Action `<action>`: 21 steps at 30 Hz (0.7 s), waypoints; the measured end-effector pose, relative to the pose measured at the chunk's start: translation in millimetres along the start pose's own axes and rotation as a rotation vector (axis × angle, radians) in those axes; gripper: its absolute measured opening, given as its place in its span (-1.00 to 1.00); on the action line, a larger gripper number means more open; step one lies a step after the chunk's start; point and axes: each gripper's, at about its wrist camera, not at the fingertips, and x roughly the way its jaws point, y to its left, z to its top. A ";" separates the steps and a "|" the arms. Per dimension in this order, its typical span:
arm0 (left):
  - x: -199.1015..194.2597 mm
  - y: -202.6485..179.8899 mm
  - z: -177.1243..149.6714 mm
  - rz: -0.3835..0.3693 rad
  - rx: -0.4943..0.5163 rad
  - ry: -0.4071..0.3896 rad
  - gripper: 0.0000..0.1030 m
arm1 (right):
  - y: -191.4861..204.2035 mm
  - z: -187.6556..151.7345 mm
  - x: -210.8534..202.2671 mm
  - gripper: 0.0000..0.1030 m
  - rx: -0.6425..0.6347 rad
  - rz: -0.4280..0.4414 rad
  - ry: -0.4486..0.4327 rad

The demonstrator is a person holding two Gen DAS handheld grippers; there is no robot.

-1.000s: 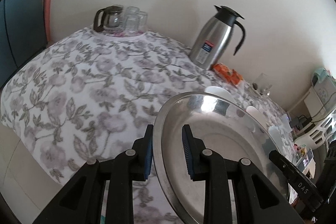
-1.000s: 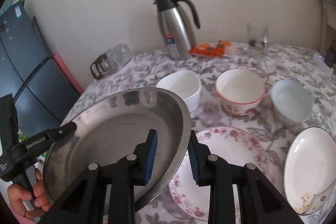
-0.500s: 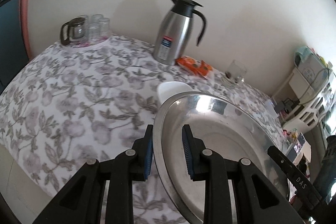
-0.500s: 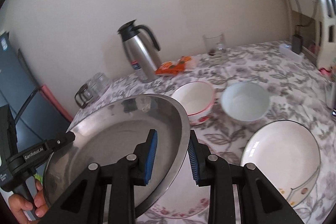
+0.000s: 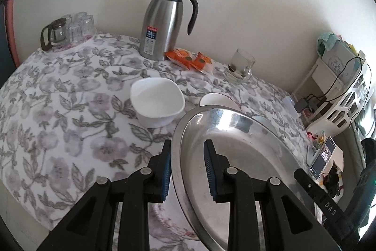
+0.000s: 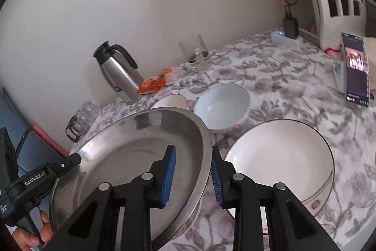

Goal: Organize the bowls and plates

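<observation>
Stainless steel plate (image 6: 131, 157), wide and shallow, is held in the air above the flowered tabletop (image 5: 58, 109) by both tools. The left tool (image 5: 186, 168) pinches its rim at the plate's 9 o'clock edge, one blue pad inside the dish and one outside. The right tool (image 6: 192, 174) pinches the opposite rim at 3 o'clock in the same way. Under the steel plate lies a floral plate (image 5: 169, 225), mostly hidden. In the right wrist view, a white plate with a dark rim (image 6: 279, 161) rests on the cloth at 3 o'clock from the steel plate, and a pale blue bowl (image 6: 222, 107) sits at 1 o'clock, with a red-rimmed bowl (image 6: 172, 101) just beside it at 12 o'clock. In the left wrist view, a white bowl (image 5: 157, 105) stands at 11 o'clock. Farther back, by the wall, stand a steel thermos jug (image 5: 164, 20), orange snack packets (image 5: 188, 59) and a glass mug (image 5: 239, 66). A phone (image 6: 356, 69) stands propped at the right edge.
</observation>
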 end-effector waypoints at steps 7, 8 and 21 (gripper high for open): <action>13.8 -5.5 -7.3 -0.006 0.028 0.007 -0.48 | -9.1 -1.9 7.1 -0.40 0.015 -0.044 0.019; 16.1 -3.9 -8.3 -0.007 0.025 0.013 -0.48 | -8.2 -2.5 8.3 -0.40 0.008 -0.052 0.023; 43.9 23.2 -24.9 0.033 -0.021 0.134 -0.44 | 7.4 -16.3 38.4 -0.37 -0.090 -0.116 0.119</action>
